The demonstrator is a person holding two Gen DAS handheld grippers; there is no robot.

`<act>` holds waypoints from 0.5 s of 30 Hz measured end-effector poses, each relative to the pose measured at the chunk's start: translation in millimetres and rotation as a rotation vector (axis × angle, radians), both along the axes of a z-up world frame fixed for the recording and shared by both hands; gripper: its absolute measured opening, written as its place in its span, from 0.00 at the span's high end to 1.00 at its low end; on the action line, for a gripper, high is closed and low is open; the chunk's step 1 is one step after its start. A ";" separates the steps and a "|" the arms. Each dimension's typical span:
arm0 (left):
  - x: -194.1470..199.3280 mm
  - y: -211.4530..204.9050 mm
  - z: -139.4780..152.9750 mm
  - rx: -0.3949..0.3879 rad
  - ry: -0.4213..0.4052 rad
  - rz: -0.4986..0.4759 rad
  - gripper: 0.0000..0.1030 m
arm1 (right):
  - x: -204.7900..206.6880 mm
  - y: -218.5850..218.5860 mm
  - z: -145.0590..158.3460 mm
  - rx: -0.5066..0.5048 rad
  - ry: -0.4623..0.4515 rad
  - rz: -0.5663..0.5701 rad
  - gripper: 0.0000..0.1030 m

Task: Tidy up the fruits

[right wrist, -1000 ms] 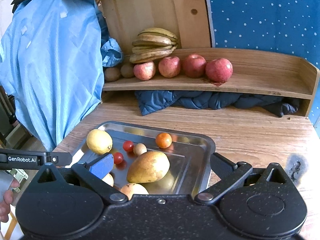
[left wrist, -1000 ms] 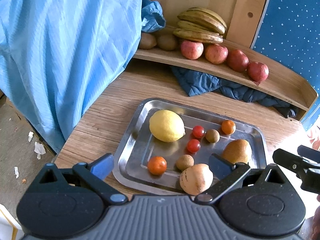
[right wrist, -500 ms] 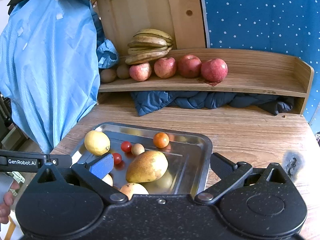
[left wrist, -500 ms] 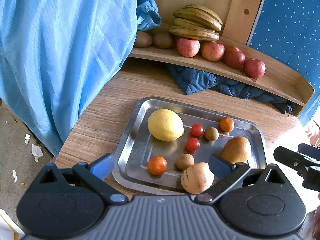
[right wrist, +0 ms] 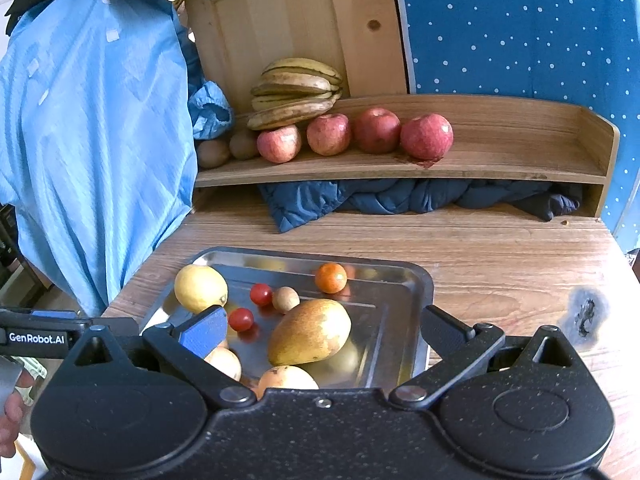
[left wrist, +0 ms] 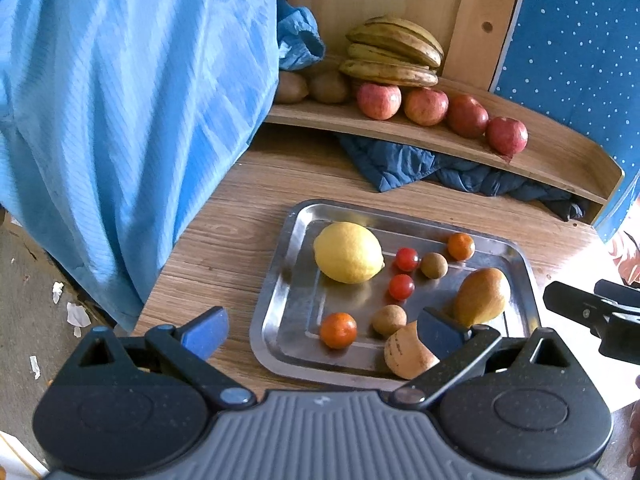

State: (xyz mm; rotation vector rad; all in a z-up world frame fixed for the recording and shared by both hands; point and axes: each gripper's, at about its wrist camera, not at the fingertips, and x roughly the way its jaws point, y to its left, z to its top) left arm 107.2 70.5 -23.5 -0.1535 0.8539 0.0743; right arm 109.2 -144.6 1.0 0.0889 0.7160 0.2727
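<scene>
A steel tray [left wrist: 294, 304] [right wrist: 404, 280] on the wooden table holds a lemon [left wrist: 347, 252] [right wrist: 200, 288], a pear [left wrist: 482, 291] [right wrist: 310, 331], a tan pear-like fruit [left wrist: 406, 354], two cherry tomatoes [left wrist: 401, 286] [right wrist: 241, 319], two small oranges [left wrist: 338, 330] [right wrist: 330, 277] and small brown fruits [left wrist: 389, 320] [right wrist: 285, 299]. My left gripper [left wrist: 322, 326] is open, hovering over the tray's near edge. My right gripper [right wrist: 320, 328] is open too, just above the pear at the tray's near side. Neither holds anything.
A wooden shelf [right wrist: 520, 168] at the back carries bananas [right wrist: 294, 90], several red apples [right wrist: 426, 136] and two kiwis [right wrist: 214, 152]. Dark blue cloth [right wrist: 400, 198] lies under it. A light blue sheet [left wrist: 120, 120] hangs at the left table edge. A hand [right wrist: 10, 412] holds the left gripper.
Both grippers have drifted slightly; the left view shifted so the tray and shelf sit a little lower and closer. No fruit has moved, and both grippers stay open.
</scene>
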 end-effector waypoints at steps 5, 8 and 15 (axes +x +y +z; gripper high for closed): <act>-8.1 8.1 1.4 -0.004 -0.003 0.005 0.01 | -6.7 8.5 1.5 -0.007 0.000 -0.008 0.01; -13.1 10.7 1.6 -0.009 -0.002 0.002 0.01 | -12.0 12.1 2.3 -0.010 -0.002 -0.012 0.01; -24.9 13.7 2.0 -0.011 -0.001 -0.018 0.01 | -29.0 17.6 3.0 -0.013 -0.004 -0.028 0.01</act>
